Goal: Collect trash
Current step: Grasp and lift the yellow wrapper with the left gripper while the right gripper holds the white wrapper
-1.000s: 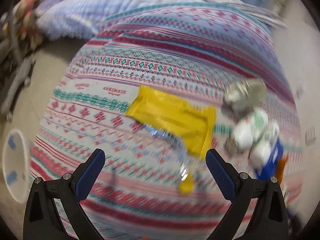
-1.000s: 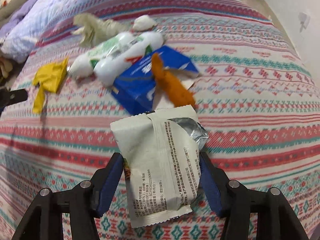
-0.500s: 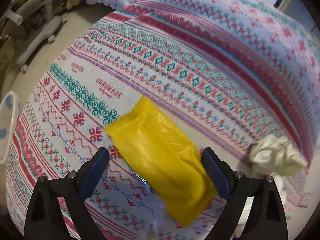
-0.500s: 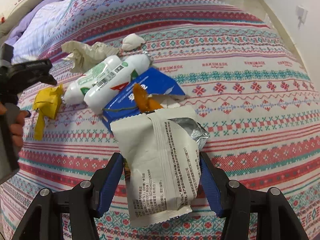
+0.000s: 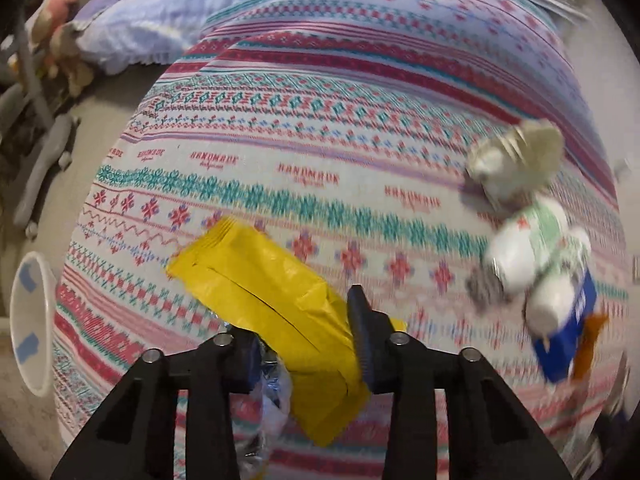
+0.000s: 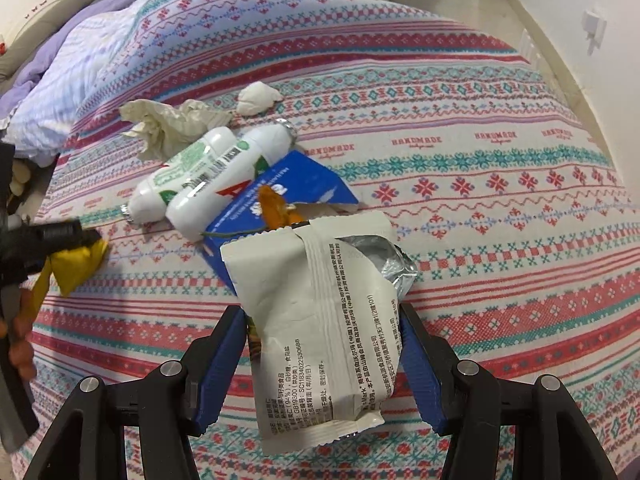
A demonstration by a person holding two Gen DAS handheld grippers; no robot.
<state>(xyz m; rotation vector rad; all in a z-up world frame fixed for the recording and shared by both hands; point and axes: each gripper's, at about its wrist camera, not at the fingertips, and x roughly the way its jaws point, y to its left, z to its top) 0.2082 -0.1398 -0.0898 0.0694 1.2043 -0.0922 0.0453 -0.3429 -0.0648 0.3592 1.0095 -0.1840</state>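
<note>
A: The left claw [image 5: 308, 344] is closing across the yellow wrapper [image 5: 264, 300] on the bed [image 5: 360, 140]. Advice?

B: Pinch the wrapper only, not the quilt, then lift straight. The right claw [image 6: 322, 350] already grips the white snack bag [image 6: 320, 320].

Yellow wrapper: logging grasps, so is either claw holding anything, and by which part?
Left claw is closing on the yellow wrapper's near end. Right claw grips the white snack packet's lower half.

On the bed [image 6: 460, 92], two tubes [image 6: 208, 176] lie side by side, partly on a box [image 6: 288, 184], with tissues [image 6: 176, 124] behind them and a wrapper [image 6: 78, 264] to their left.
</note>
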